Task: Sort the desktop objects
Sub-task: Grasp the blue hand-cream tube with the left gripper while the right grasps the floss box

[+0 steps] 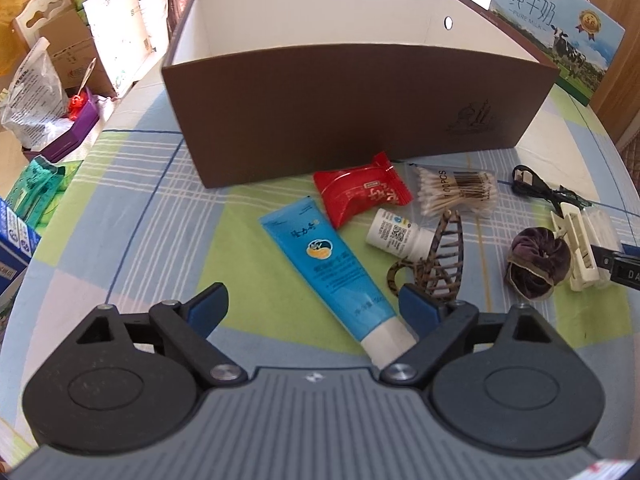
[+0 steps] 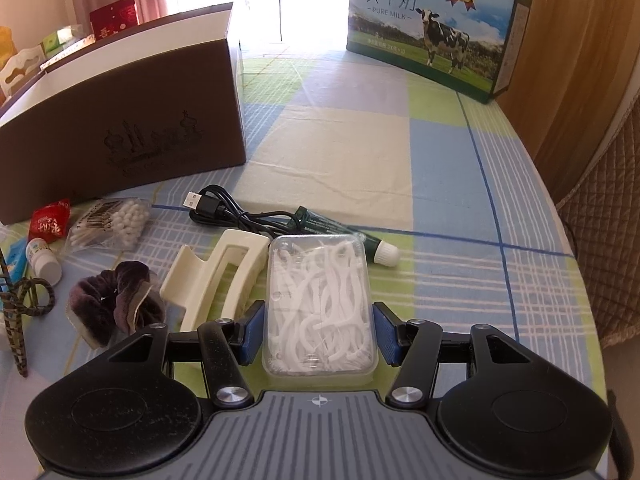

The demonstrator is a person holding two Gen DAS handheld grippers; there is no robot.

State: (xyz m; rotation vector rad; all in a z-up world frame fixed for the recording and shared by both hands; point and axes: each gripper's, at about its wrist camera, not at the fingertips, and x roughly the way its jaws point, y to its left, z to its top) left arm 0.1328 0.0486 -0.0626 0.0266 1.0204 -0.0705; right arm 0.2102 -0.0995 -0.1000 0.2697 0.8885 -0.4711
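My left gripper (image 1: pixel 314 312) is open low over the checked tablecloth. A blue tube (image 1: pixel 332 264) lies slantwise between its fingers, white cap end close to the right pad and clear of the left one. My right gripper (image 2: pixel 320 334) is shut on a clear box of white floss picks (image 2: pixel 320 296), one blue pad against each long side. Behind stands the open brown box (image 1: pixel 360 92) with a white inside. Loose in front of it are a red packet (image 1: pixel 360 192), cotton swabs (image 1: pixel 456 192), a white bottle (image 1: pixel 396 234), a tortoiseshell hair claw (image 1: pixel 436 264) and a purple scrunchie (image 1: pixel 536 260).
A cream hair claw (image 2: pixel 216 276) lies left of the floss box, with a black USB cable (image 2: pixel 236 212) and a dark green tube (image 2: pixel 344 236) behind it. A milk carton (image 2: pixel 432 28) stands at the far right. Bags and boxes (image 1: pixel 60 92) crowd the table's left edge.
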